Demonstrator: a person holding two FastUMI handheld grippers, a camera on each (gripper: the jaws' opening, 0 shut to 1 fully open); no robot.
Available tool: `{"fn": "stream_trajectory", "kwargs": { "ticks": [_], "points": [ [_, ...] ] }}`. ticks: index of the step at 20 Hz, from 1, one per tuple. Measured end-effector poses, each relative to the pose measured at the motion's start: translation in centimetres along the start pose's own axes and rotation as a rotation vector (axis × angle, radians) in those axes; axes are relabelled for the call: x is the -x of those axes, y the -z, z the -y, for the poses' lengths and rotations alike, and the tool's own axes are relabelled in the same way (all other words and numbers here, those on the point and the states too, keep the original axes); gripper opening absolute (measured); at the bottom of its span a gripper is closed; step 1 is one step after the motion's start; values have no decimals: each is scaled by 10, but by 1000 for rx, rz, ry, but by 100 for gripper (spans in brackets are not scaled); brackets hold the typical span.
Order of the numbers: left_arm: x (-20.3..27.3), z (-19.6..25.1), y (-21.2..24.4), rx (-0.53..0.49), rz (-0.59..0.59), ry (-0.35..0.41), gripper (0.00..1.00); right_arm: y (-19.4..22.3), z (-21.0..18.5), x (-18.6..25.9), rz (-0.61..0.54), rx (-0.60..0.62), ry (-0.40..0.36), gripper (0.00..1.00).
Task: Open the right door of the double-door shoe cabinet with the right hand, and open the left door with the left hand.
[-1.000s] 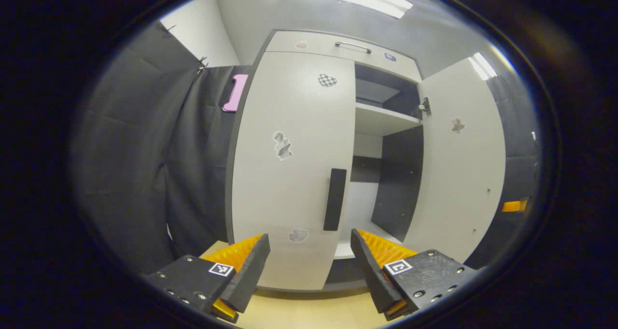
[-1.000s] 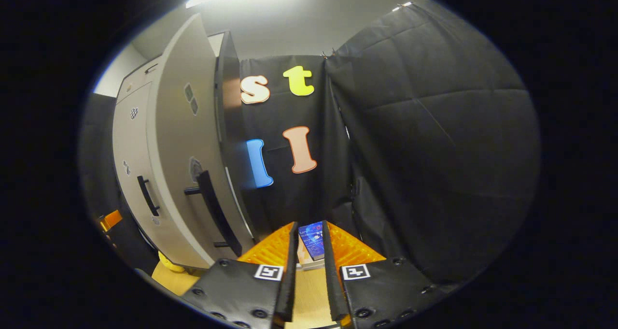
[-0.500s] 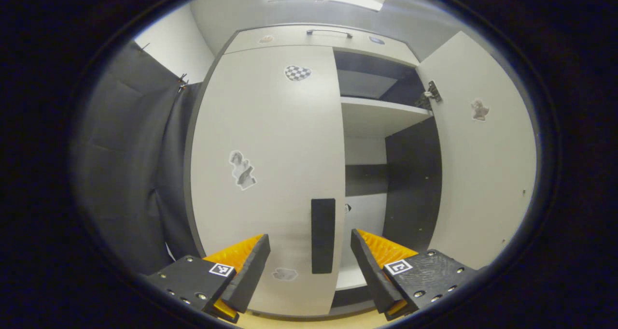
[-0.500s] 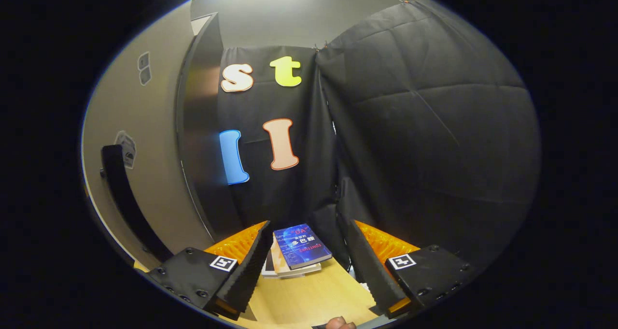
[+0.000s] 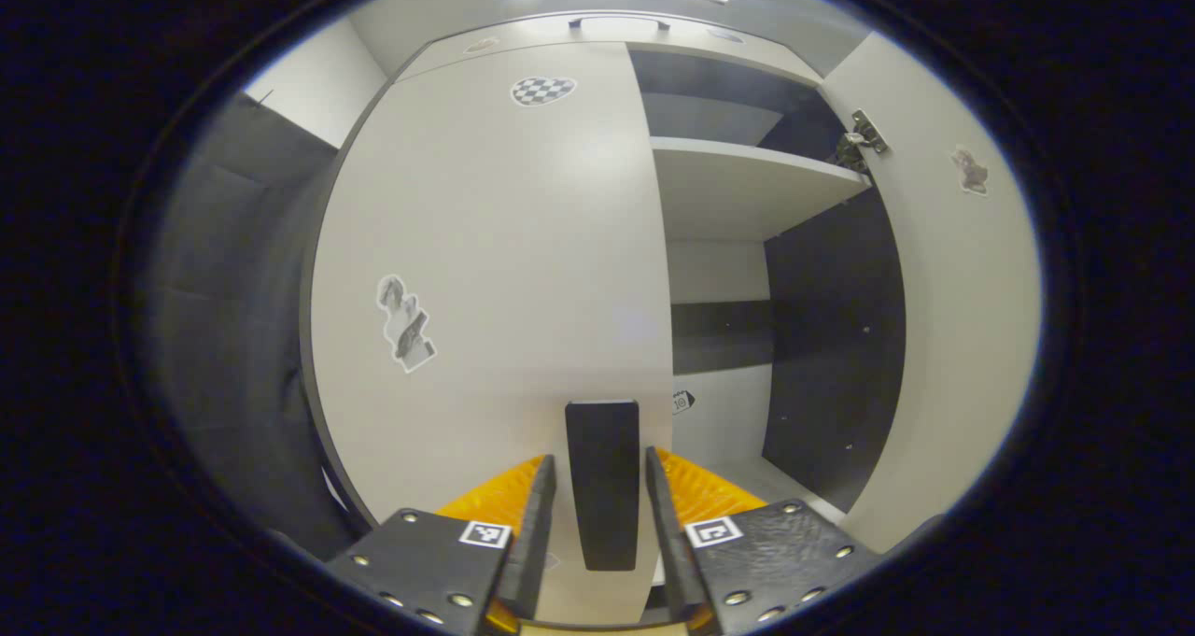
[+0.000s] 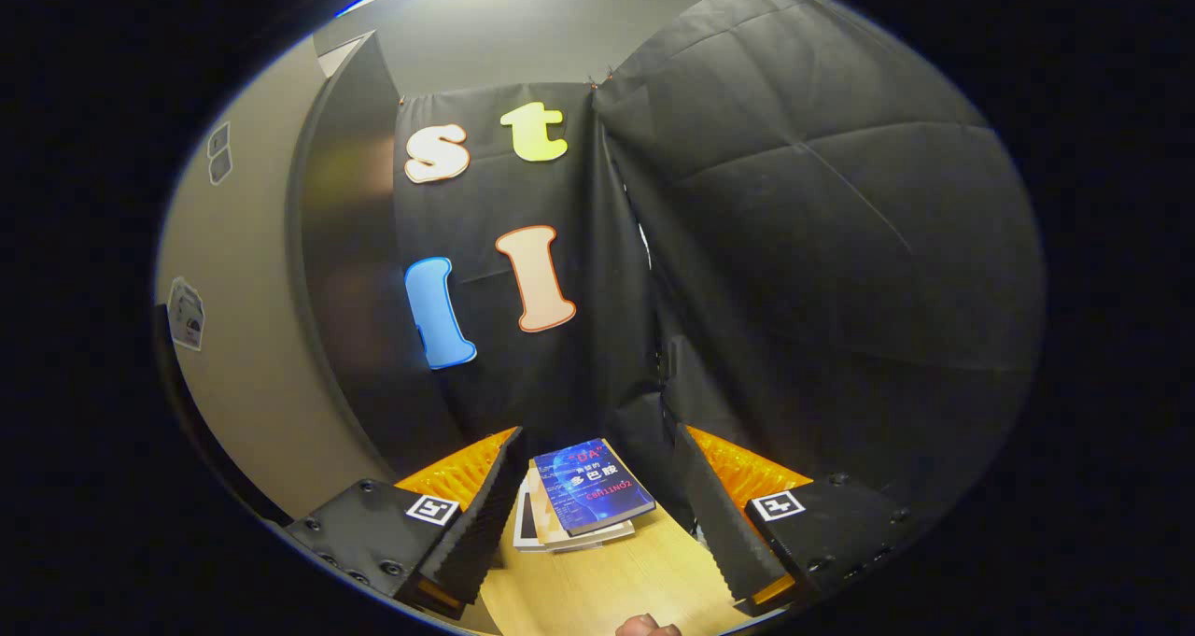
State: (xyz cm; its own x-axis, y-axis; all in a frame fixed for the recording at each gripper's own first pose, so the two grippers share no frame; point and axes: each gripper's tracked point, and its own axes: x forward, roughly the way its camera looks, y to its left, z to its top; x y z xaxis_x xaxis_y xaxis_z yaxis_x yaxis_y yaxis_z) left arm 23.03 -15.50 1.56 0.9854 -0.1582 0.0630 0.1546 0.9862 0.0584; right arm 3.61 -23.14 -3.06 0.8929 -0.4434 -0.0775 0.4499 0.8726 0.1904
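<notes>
The shoe cabinet's left door point(image 5: 495, 244) stands closed, pale, with stickers on it. Its black upright handle point(image 5: 602, 482) sits between the fingers of my left gripper point(image 5: 602, 510), which have narrowed around it; a thin sliver of door shows on each side. The right door point(image 5: 943, 337) is swung open, its inner face toward this view, baring a shelf point(image 5: 747, 188) and a dark interior. In the right gripper view that open door point(image 6: 243, 374) runs along the left edge. My right gripper point(image 6: 597, 487) is open, off the door, holding nothing.
A top drawer with a metal handle point(image 5: 616, 22) sits above the doors. Two stacked books point(image 6: 579, 491) lie on the wooden floor point(image 6: 607, 589) ahead of the right gripper. Black cloth walls point(image 6: 822, 272) close in on the right and behind. A fingertip point(image 6: 644, 627) shows at the bottom.
My left gripper moved in to the left door and its fingers narrowed around the handle. My right gripper opened, came off the right door's handle and drifted away from it.
</notes>
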Motion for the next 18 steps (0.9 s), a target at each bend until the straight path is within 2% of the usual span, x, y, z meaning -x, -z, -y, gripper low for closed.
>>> {"fn": "stream_trajectory", "kwargs": {
  "ticks": [1,3,6,7,8,11,13,18],
  "points": [
    [-1,2,1,38,-2,13,42,1,-3,-5,-9,4,-13,98],
    [-3,3,2,45,2,21,41,2,-10,-16,-21,4,-47,98],
    [-5,5,6,-26,0,18,28,-12,-13,-31,-5,2,-77,98],
    [-4,6,7,-33,-10,15,28,-14,-13,-35,1,5,-81,98],
    [-4,6,9,-23,-19,18,29,-17,-14,-38,6,8,-85,98],
    [-3,5,8,2,-15,23,20,-20,-18,-45,15,3,-108,98],
    [-3,6,9,3,-12,10,5,-19,-18,-50,9,1,-123,98],
    [-1,6,9,15,-22,11,5,-20,-23,-53,18,12,-179,98]
  ]
}}
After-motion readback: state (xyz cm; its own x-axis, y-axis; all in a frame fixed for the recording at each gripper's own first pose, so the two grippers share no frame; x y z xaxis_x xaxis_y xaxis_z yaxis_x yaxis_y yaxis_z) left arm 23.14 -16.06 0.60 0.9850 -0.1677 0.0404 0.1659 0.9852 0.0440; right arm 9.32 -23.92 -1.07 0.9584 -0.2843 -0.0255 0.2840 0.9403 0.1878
